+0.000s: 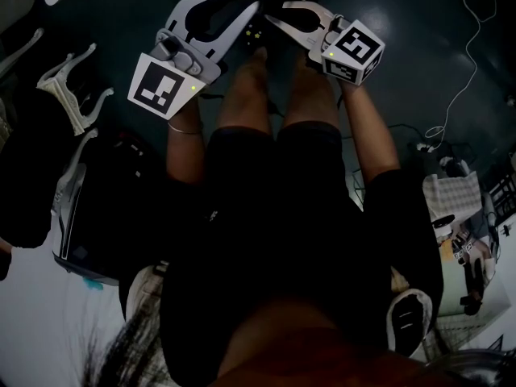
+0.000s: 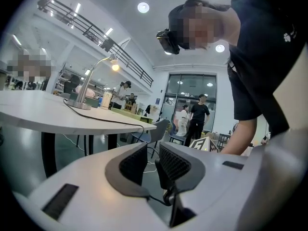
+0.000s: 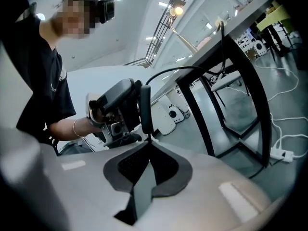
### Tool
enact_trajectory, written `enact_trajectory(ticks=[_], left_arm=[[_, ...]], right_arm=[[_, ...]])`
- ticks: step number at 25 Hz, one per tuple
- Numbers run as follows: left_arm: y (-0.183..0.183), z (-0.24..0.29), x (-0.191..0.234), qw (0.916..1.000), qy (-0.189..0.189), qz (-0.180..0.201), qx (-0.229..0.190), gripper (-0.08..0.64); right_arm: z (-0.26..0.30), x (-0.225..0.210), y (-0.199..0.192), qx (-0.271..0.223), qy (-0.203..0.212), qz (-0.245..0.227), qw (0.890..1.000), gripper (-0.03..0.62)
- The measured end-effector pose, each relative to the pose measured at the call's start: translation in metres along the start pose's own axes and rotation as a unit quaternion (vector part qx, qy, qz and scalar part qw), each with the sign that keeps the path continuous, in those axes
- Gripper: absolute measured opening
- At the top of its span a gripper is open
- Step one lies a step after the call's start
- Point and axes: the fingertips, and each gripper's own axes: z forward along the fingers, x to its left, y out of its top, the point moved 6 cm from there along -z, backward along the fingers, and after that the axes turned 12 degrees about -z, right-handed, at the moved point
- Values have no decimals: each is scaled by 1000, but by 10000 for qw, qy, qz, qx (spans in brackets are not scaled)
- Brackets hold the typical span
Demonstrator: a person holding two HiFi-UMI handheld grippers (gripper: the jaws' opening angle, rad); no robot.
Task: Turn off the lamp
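The silver desk lamp [image 2: 98, 76] stands on the white table [image 2: 43, 112], and its bulb glows. The lit head [image 3: 178, 9] also shows in the right gripper view. Its black cord [image 3: 173, 72] drops off the table edge to a slim black inline switch [image 3: 146, 107]. My right gripper [image 3: 148, 150] is shut on the bottom of this switch, which sticks up from the jaws. My left gripper [image 2: 153, 160] is open; the black switch piece [image 2: 161, 170] sits in the gap by the right pad. In the head view both grippers [image 1: 248, 2] [image 1: 274, 13] meet over the person's knees.
Black table legs [image 3: 240, 95] stand to the right, with a white power strip [image 3: 281, 154] on the floor. A white cable [image 1: 463, 71] trails across the dark floor. White stands [image 1: 72, 95] and dark bags lie at the left. People [image 2: 197, 117] stand far off by a chair [image 2: 159, 129].
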Motion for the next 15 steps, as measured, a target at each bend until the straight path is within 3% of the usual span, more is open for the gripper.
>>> enact_trajectory(ticks=[5,15], left_arm=[[-13,-1,-2,9995,-209,-143,203,82],[-32,2,0,9948,-661,-628,458,114]], right_arm=[[-6,7,-5,-334,-197,384,9985,11],[-8,13,1,-596,-375,470,9964,11]])
